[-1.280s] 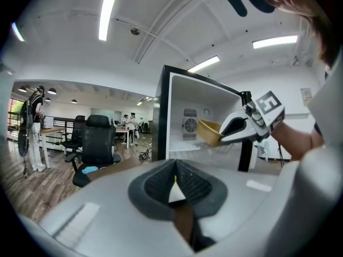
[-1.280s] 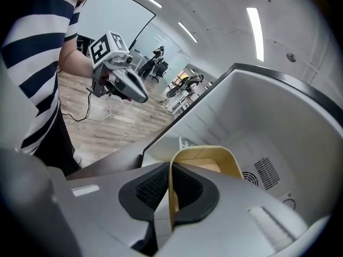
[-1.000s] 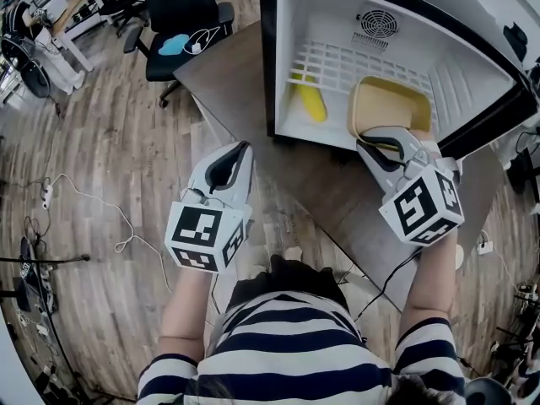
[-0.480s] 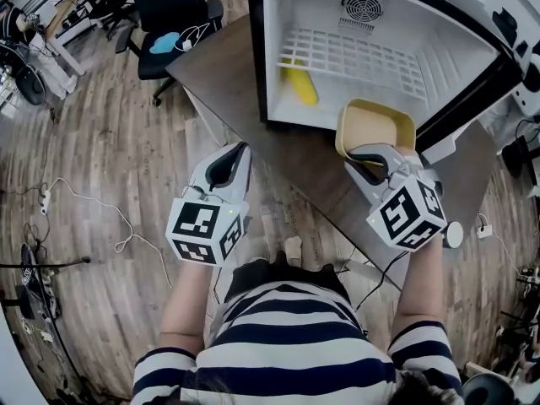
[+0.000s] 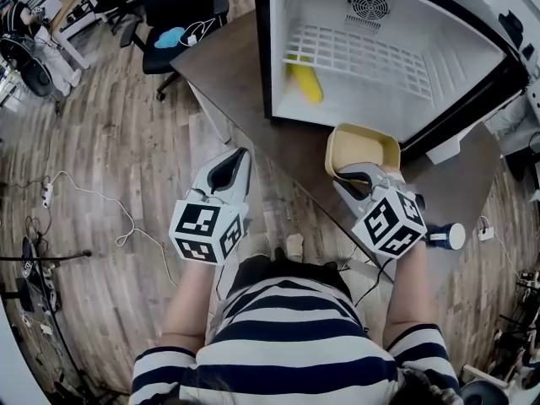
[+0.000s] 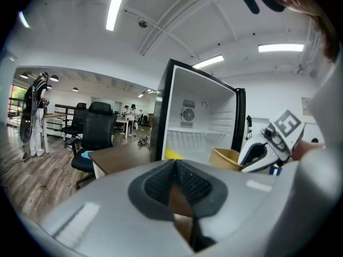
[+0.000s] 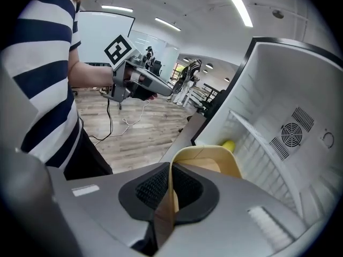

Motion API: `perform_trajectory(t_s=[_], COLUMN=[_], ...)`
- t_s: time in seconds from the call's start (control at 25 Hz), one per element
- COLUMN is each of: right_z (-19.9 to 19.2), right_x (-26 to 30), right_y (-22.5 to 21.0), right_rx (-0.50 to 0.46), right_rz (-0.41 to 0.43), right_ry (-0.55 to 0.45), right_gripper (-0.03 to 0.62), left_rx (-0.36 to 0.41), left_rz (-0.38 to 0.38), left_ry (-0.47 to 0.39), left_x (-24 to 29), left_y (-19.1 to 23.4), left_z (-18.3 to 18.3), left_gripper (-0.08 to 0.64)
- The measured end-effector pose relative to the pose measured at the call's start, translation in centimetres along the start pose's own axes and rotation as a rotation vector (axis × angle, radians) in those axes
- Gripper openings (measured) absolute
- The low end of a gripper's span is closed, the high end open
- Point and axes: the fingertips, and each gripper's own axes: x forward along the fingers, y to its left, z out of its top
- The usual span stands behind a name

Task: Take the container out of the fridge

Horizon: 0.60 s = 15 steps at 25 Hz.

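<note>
The tan, open-topped container (image 5: 363, 148) is outside the fridge (image 5: 396, 57), held over the wooden table (image 5: 245, 74) just in front of the fridge's opening. My right gripper (image 5: 358, 174) is shut on its near rim; in the right gripper view the thin wall (image 7: 170, 189) is pinched between the pads, with the container's body (image 7: 214, 158) beyond. My left gripper (image 5: 229, 164) hovers to the left beside the table, jaws shut with nothing in them (image 6: 174, 167). The left gripper view shows the container (image 6: 225, 157) off to the right.
The fridge stands open on the table, with a white wire shelf (image 5: 363, 53) and a yellow object (image 5: 304, 81) lying inside at the left. A black office chair (image 5: 173, 15) stands behind the table. Cables (image 5: 93, 205) run over the wooden floor at the left.
The right gripper has drawn the container out of the fridge, back toward the person and downward. The left gripper has sunk slightly.
</note>
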Motion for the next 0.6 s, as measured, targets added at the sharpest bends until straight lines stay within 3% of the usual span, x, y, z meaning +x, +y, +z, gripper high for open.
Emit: perform_trajectory(t_s=[0.6], right_z=[-1.3], right_x=[3.2], right_y=[2.9], right_rx=[0.098], right_rz=[0.1], right_ry=[-0.007], right_gripper=[0.012], left_rx=[-0.059], left_rz=[0.004], left_ry=[0.08], left_x=[0.5], left_y=[0.6], left_z=[-3.9], left_gripper=[0.0])
